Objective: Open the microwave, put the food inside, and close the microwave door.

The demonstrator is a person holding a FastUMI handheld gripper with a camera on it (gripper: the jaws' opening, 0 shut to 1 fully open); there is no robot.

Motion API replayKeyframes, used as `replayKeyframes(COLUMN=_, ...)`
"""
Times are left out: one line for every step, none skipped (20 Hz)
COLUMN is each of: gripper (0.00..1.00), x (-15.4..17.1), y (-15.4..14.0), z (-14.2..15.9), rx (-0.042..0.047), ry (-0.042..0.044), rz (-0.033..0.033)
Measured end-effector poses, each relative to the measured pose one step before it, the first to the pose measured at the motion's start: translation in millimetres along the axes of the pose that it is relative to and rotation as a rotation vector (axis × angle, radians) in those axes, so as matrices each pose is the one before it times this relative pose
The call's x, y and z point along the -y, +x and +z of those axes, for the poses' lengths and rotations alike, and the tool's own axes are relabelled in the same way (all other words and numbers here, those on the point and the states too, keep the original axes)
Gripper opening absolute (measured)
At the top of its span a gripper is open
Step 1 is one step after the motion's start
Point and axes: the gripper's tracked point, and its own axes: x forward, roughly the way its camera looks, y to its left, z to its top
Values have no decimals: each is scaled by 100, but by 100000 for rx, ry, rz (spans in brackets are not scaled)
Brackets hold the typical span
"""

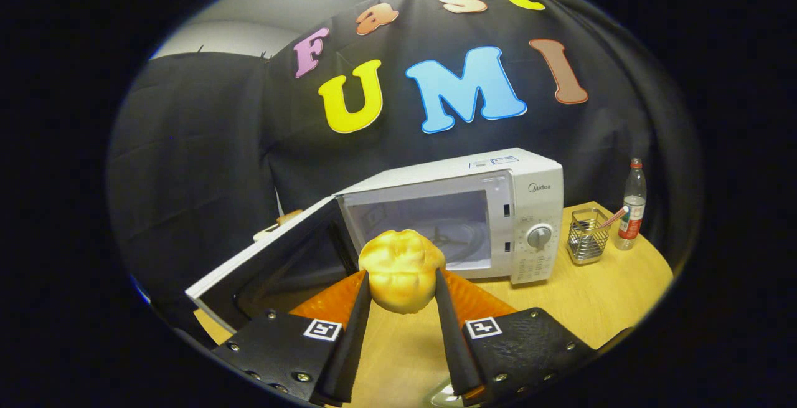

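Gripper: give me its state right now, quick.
Gripper: shut on the bread roll, both fingers pressing its sides, held just ahead of the open microwave.

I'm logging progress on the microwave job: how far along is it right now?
Done: the microwave stands on the table with its door swung wide open. In hand: the gripper is shut on the bun, held just in front of the opening. Left: set the bun inside, let go, and close the door.
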Motion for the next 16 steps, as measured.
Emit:
replayKeyframes(gripper=58, x=-417, y=1111, z=438, rx=1013, ry=4039, rz=128)
replayKeyframes(gripper=58, x=-272, y=915, z=302, rx=1319, ry=2610, rz=-24)
replayKeyframes(gripper=58, x=-251, y=1063, z=402, rx=1781, ry=2217, rz=-466)
replayKeyframes(gripper=58, x=-100, y=829, z=29, rx=1195, ry=1545, rz=-556)
replayKeyframes(gripper=58, x=-156, y=995, z=91, rx=1328, ry=1921, rz=-440)
replayKeyframes(gripper=58, x=-100, y=878, z=-233, rx=508, ry=1930, rz=-160)
replayKeyframes(gripper=58, x=-135, y=764, z=-161, rx=176, ry=2606, rz=-35)
replayKeyframes(gripper=58, x=-151, y=896, z=-311, rx=2, ry=3546, rz=319)
replayKeyframes(gripper=58, x=-111, y=693, z=-139, rx=37, ry=2744, rz=64)
replayKeyframes(gripper=58, x=3, y=956, z=-148, rx=511, ry=2650, rz=-589)
replayKeyframes(gripper=58, x=58, y=770, z=-57, rx=743, ry=1343, rz=-412)
replayKeyframes(gripper=58, x=135, y=907, z=-60, rx=1040, ry=1236, rz=-690)
replayKeyframes(gripper=58, x=403, y=961, z=-133, rx=931, ry=1419, rz=-859)
replayKeyframes(gripper=58, x=617, y=1131, z=-220, rx=811, ry=1809, rz=-1542)
replayKeyframes(gripper=58, x=617, y=981, z=-92, rx=694, ry=1652, rz=-1704)
replayKeyframes(gripper=58, x=635, y=1334, z=-229, rx=408, ry=2131, rz=-935)
